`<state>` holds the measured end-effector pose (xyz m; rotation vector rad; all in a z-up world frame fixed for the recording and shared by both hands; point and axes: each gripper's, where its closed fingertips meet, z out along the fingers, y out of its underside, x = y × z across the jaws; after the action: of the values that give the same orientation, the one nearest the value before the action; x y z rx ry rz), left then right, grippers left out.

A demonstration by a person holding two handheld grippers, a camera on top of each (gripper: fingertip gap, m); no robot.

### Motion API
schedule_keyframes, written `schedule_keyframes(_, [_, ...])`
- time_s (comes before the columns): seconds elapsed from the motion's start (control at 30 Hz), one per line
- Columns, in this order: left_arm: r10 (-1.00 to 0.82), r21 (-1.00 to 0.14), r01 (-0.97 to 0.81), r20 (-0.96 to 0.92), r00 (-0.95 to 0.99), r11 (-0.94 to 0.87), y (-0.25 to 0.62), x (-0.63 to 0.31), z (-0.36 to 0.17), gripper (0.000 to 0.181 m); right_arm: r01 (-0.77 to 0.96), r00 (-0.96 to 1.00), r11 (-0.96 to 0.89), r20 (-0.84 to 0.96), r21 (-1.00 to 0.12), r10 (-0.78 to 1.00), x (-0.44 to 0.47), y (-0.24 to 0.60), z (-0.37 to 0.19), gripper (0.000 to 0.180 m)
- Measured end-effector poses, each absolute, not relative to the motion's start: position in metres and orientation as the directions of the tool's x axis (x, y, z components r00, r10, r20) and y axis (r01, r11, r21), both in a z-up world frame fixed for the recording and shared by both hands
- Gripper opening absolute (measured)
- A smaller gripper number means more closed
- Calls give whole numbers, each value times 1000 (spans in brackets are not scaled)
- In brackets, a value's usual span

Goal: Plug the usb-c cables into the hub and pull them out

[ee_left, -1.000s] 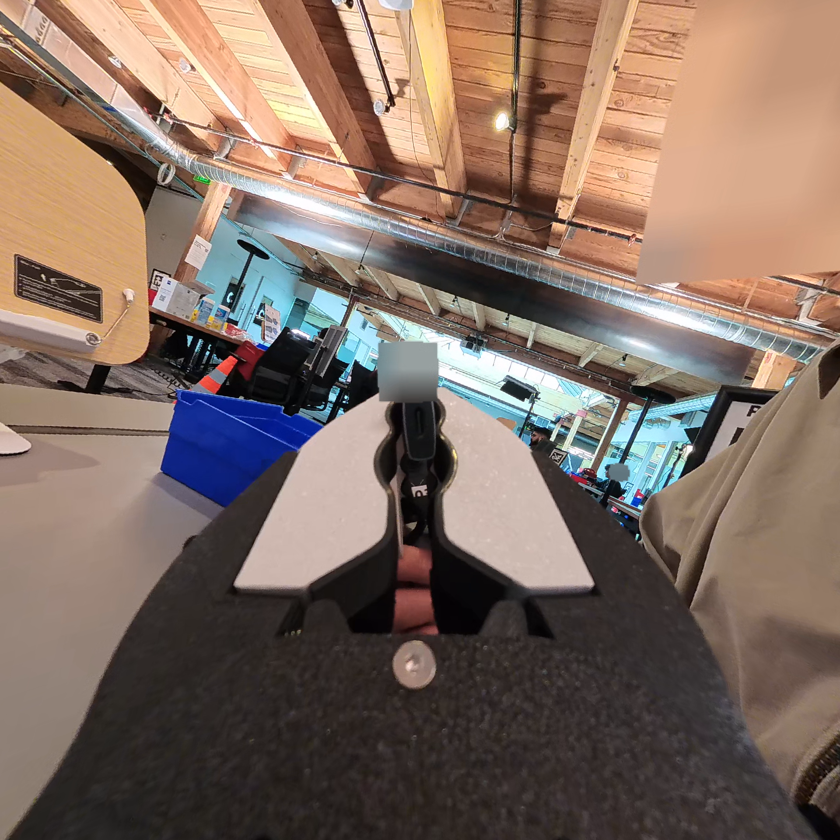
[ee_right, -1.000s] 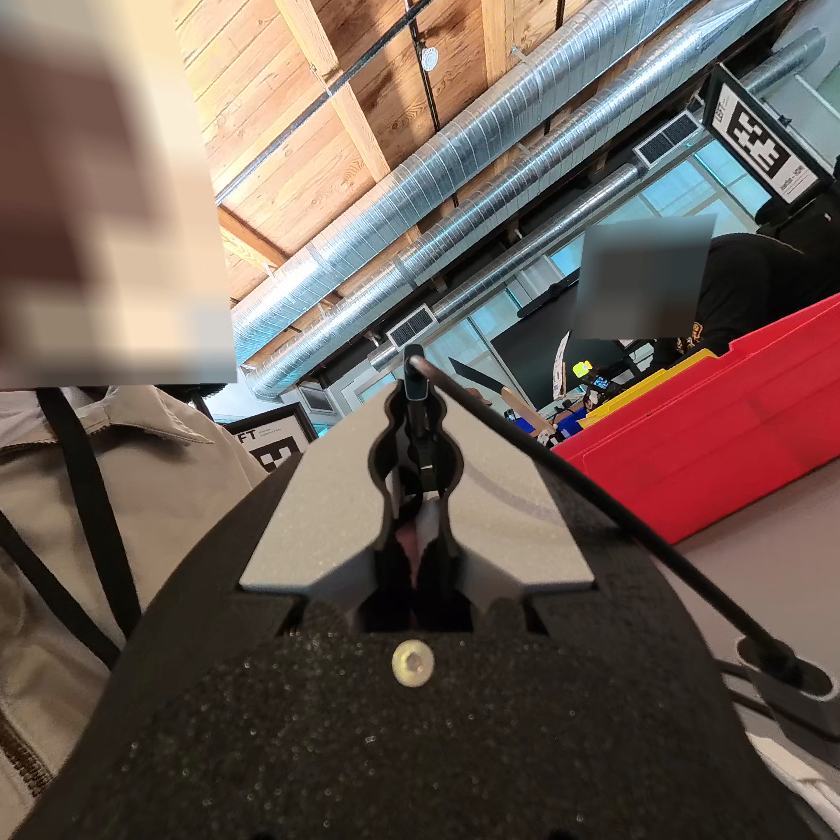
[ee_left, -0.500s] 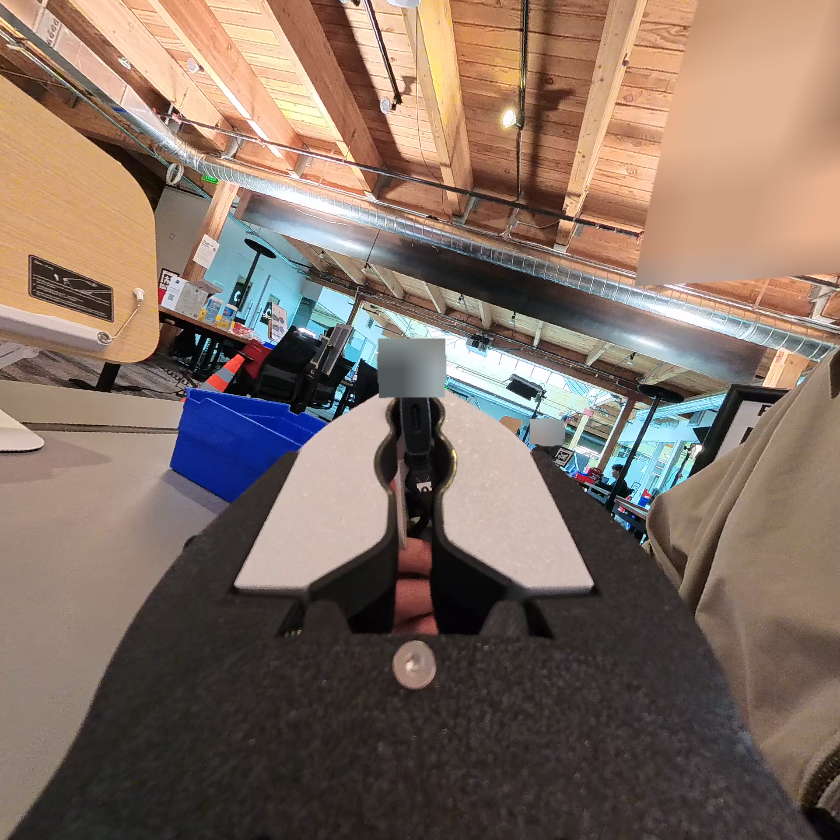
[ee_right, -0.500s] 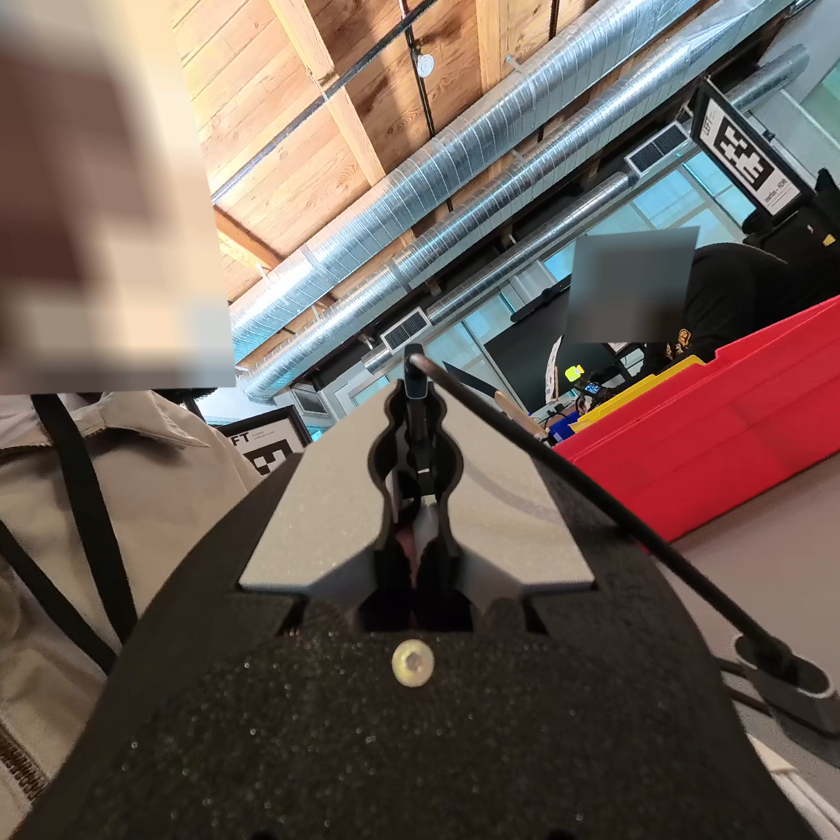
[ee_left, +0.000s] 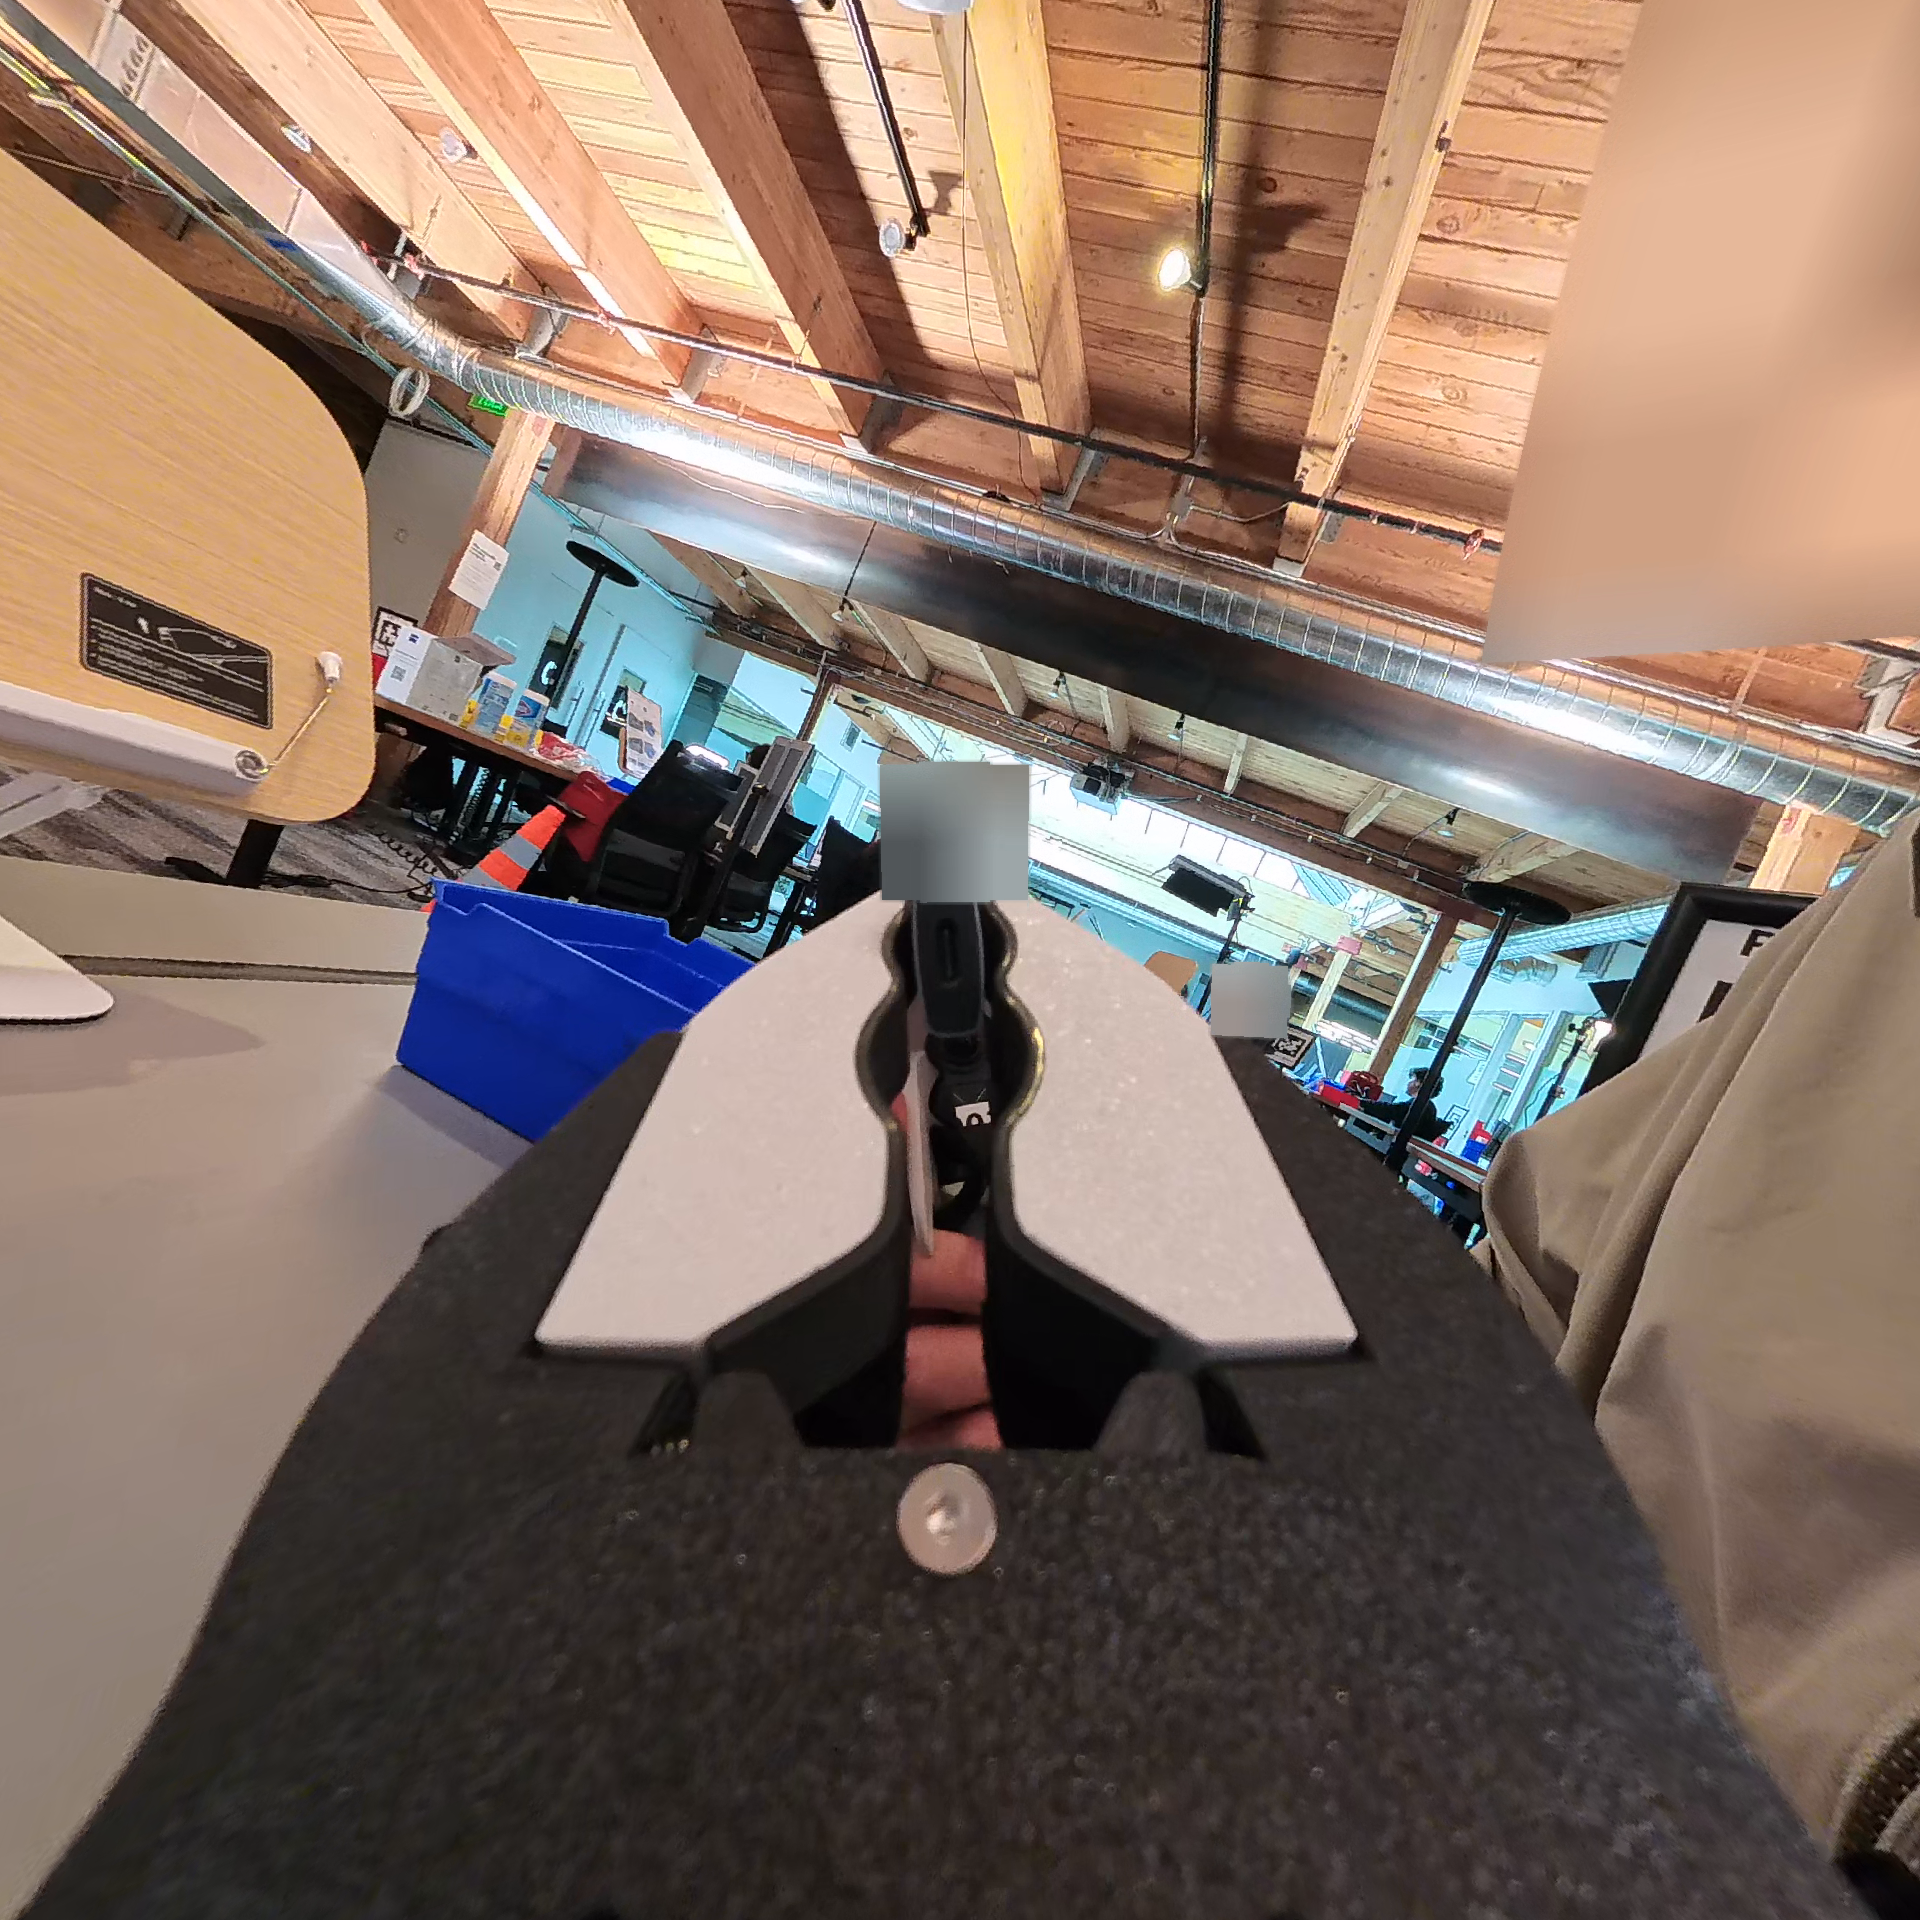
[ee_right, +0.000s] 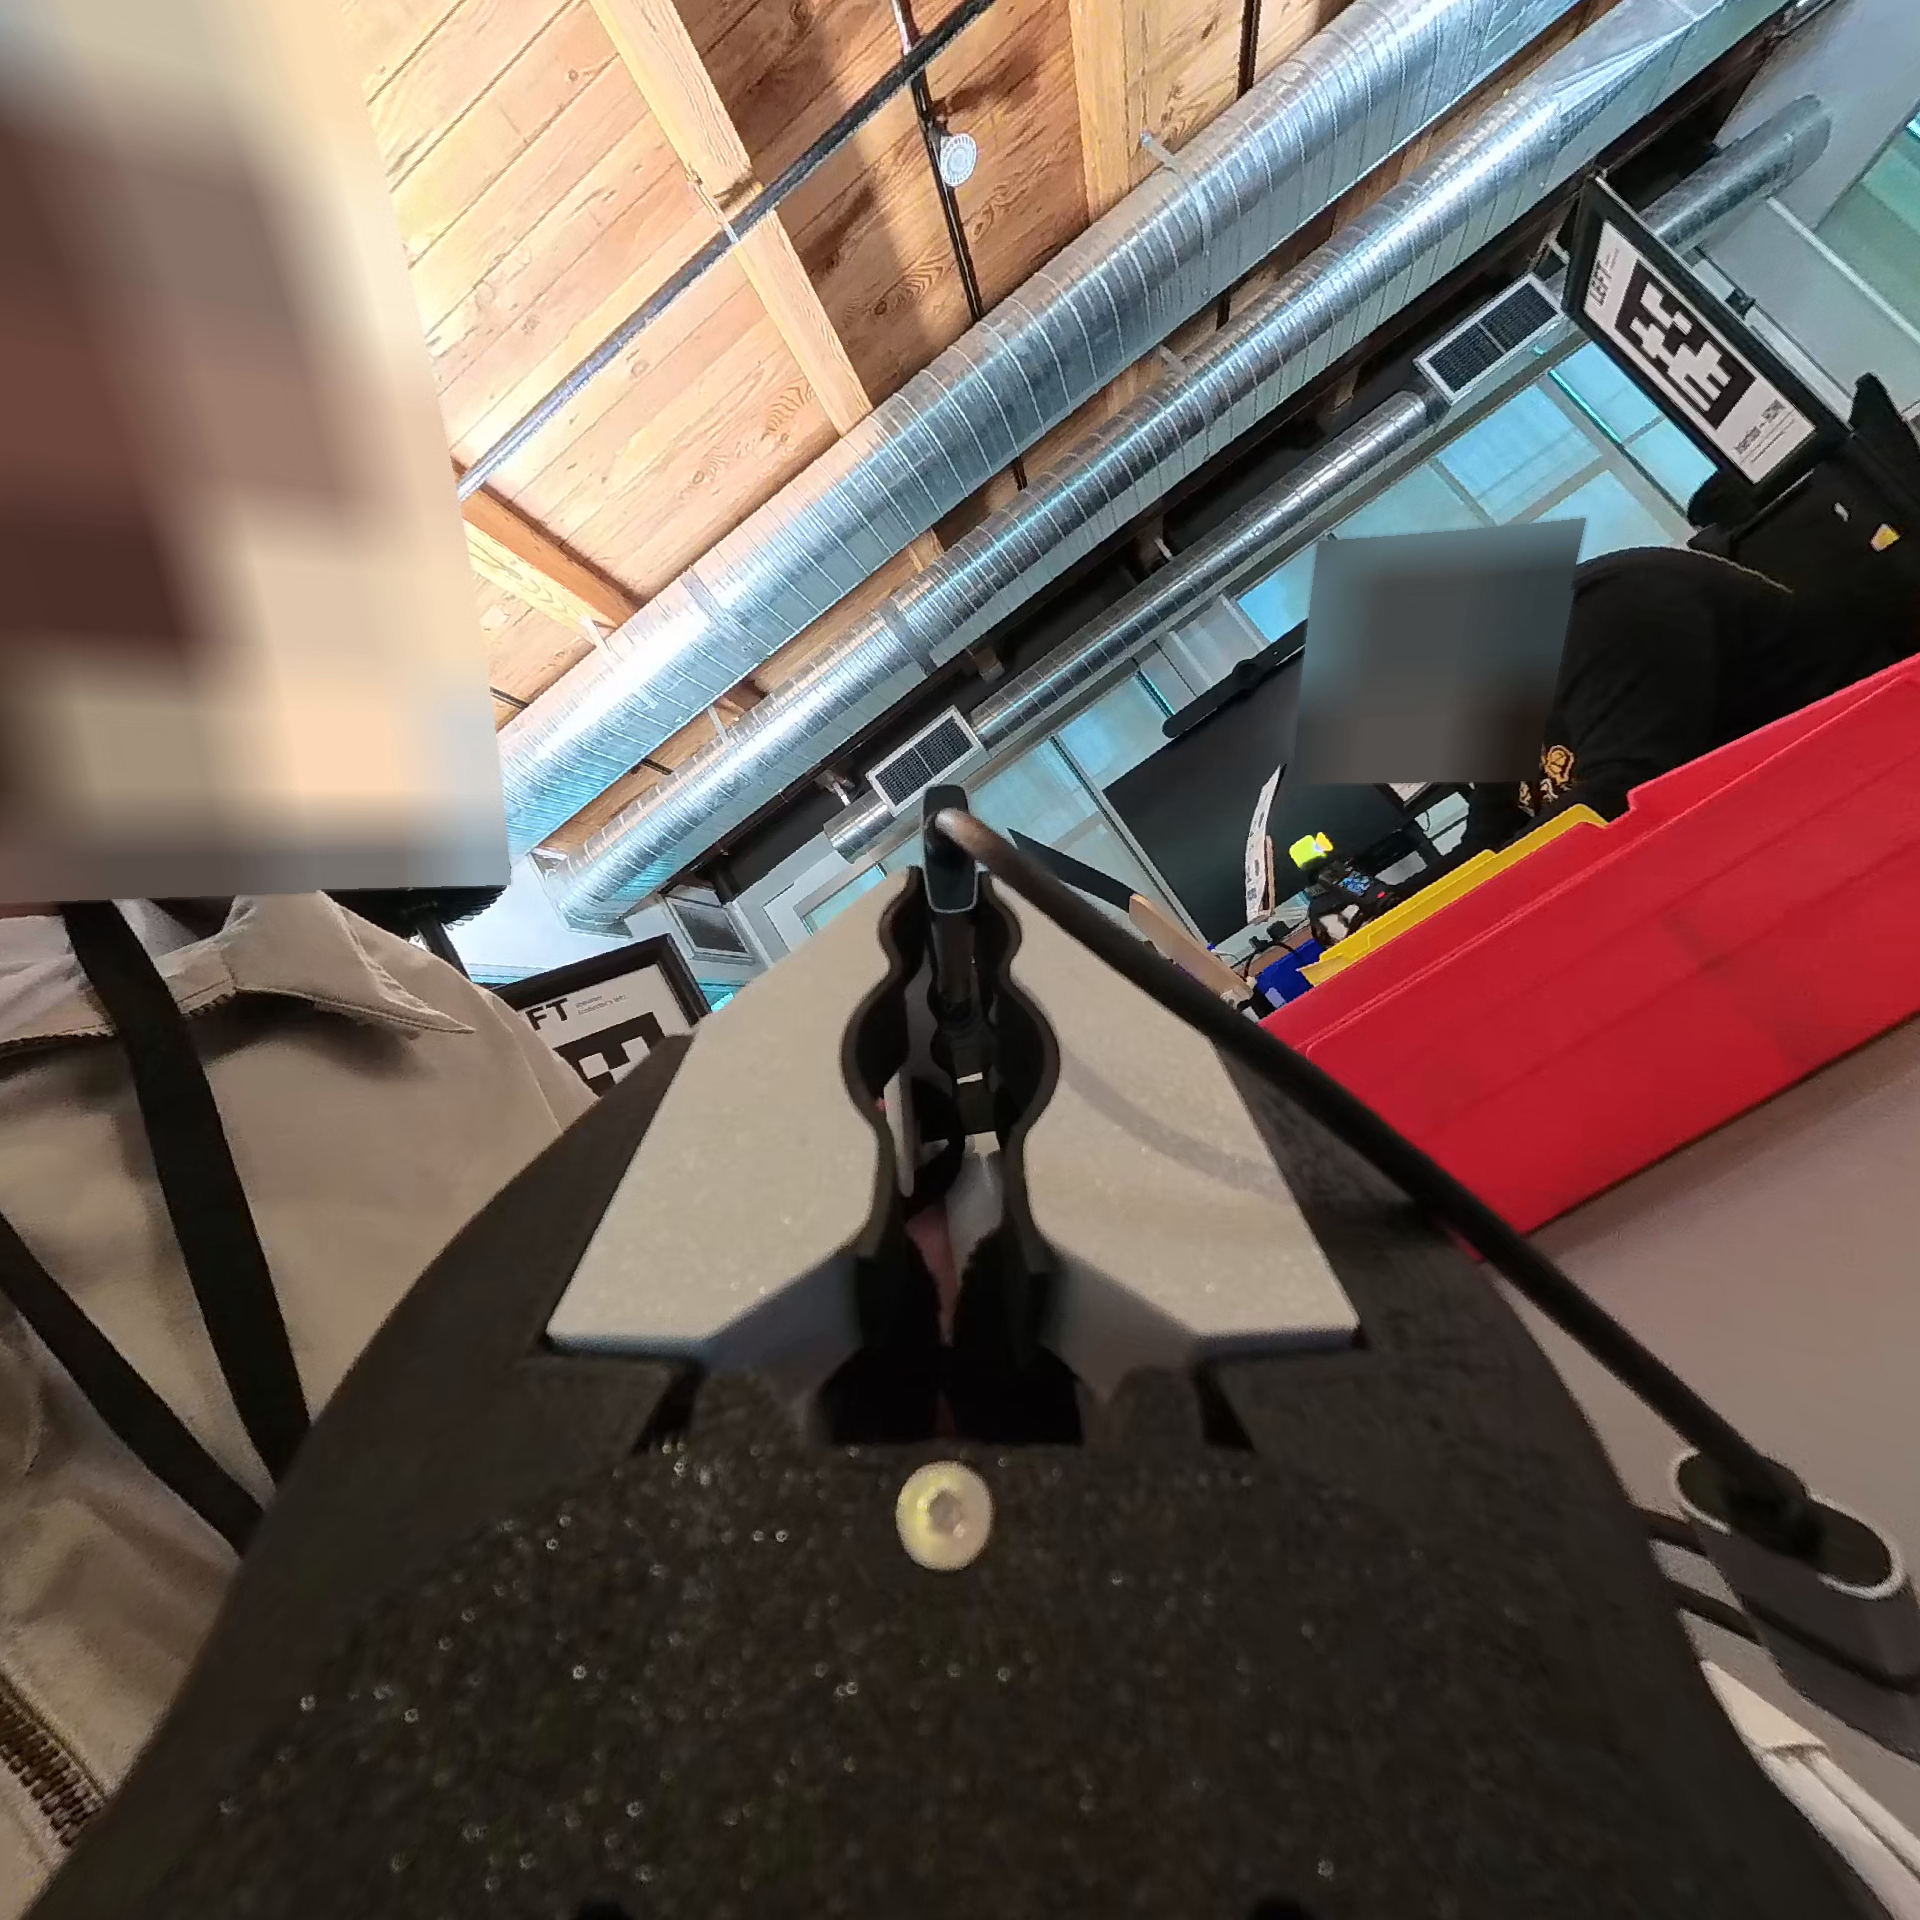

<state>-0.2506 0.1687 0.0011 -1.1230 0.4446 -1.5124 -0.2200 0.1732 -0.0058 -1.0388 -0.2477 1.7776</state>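
Observation:
My left gripper (ee_left: 951,920) is tilted up off the table and shut on a black usb-c plug (ee_left: 948,982). The plug's oval end faces the camera, and a white tag lies beside it between the fingers. My right gripper (ee_right: 948,883) is also tilted up and shut on another black usb-c plug (ee_right: 951,940). Its thin black cable (ee_right: 1351,1127) leaves the fingertips and runs down to the right into a grey hub (ee_right: 1813,1605) lying on the table. Neither gripper shows in the other's view.
A blue bin (ee_left: 540,997) stands on the grey table (ee_left: 156,1195) left of my left gripper. A red bin (ee_right: 1621,956) stands right of my right gripper. A person in a beige jacket (ee_left: 1714,1247) is close between the two grippers. A tilted wooden board (ee_left: 156,499) stands at the far left. Less than 4 cm separates the two grippers' tips.
Both grippers keep their hold on the plugs. The left view has swung slightly left, so the blue bin sits further right. The right view has shifted only a little.

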Motion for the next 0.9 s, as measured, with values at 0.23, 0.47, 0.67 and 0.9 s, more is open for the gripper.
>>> schedule_keyframes(0.23, [-913,-793,540,394,105,-281,169,-247,-1,10,-657,-108,-463,-534,-595,839,-221,173,-7,7])
schedule_keyframes(0.47, [-917,-818,509,379,127,-268,171,-243,-5,9,-653,-101,-463,-538,-599,837,-220,175,-7,8])
schedule_keyframes(0.67, [-945,-901,423,216,244,-97,186,-264,-1,10,-603,-19,-472,-580,-643,814,-227,184,-19,18])
schedule_keyframes(0.9, [-814,-956,57,-213,540,288,208,-317,3,10,-205,333,-408,-455,-890,826,-244,188,-61,31])
